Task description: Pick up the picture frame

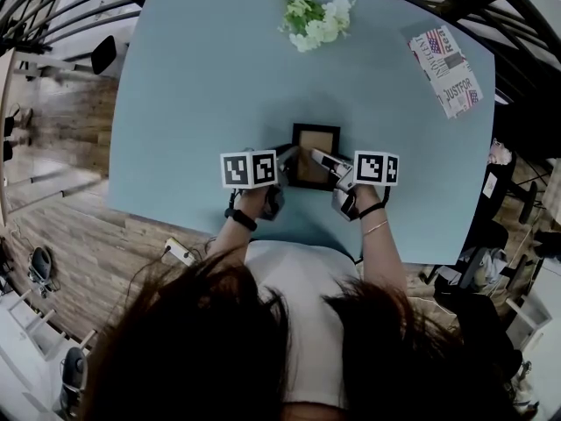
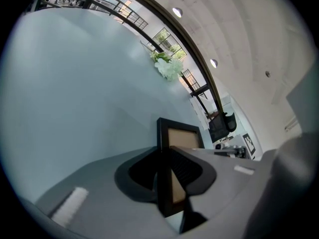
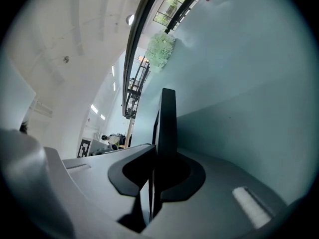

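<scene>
The picture frame (image 1: pixel 315 154), dark-edged with a tan panel inside, lies at the near middle of the pale blue surface (image 1: pixel 202 95), just in front of the person, with one tool on each of its sides. The left tool (image 2: pixel 167 171) is closed on the frame's left side: in the left gripper view the dark left bar runs straight between the two jaws, with the ribbed pad of one jaw lying against the frame's front face. The right tool (image 3: pixel 158 171) is closed narrowly on the frame's right side; in the right gripper view the frame shows edge-on as a thin dark strip pinched between the jaws and reaching out beyond them. In the head view the two tools point inward toward each other across the frame's near half, and its far half shows clear between them. Whether the frame rests on the surface or is held just off it cannot be told. A bunch of white and green flowers (image 1: pixel 317 17) lies at the far edge of the surface, well apart from the frame, and a printed paper (image 1: pixel 445 68) lies near the far right corner
</scene>
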`<state>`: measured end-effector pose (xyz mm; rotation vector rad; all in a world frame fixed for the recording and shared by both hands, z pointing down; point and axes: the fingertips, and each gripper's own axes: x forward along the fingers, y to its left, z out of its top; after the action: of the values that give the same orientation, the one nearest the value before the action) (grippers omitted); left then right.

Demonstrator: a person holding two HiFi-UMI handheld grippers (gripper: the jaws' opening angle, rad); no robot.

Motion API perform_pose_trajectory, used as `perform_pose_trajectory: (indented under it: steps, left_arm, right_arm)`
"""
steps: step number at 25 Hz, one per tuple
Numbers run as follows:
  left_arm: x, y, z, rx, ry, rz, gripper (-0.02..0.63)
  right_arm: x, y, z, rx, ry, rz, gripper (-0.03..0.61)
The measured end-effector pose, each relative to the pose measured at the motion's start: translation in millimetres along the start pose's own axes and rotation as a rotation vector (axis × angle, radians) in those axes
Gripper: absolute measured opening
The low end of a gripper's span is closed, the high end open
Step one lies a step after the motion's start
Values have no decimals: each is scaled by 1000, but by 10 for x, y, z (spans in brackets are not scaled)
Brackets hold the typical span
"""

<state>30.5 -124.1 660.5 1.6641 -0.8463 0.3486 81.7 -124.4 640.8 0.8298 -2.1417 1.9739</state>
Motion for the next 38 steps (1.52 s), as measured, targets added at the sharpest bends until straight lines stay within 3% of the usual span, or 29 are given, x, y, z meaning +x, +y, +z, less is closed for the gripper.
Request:
perform_pose_trajectory:
  steps: [6, 13, 18, 31, 38]
  left_arm:
    - [-6, -2, 3, -2, 1, -4, 138]
    - [-16, -19, -3, -5, 11, -26, 143]
    - [-83, -91, 87, 9, -25, -41, 143]
    - [-388, -392, 257, 96, -135, -80, 141]
    - [-665, -575, 303, 205, -211, -67, 141]
  right_arm:
    - [-7, 74, 12, 35, -39, 49, 12]
    - [-57, 77, 23, 21, -46, 39, 12]
    - [-141, 64, 73, 11, -73, 27, 12]
    - [-454, 412, 165, -123, -152, 23, 11]
    - [-722, 646, 178, -257, -221, -20, 12]
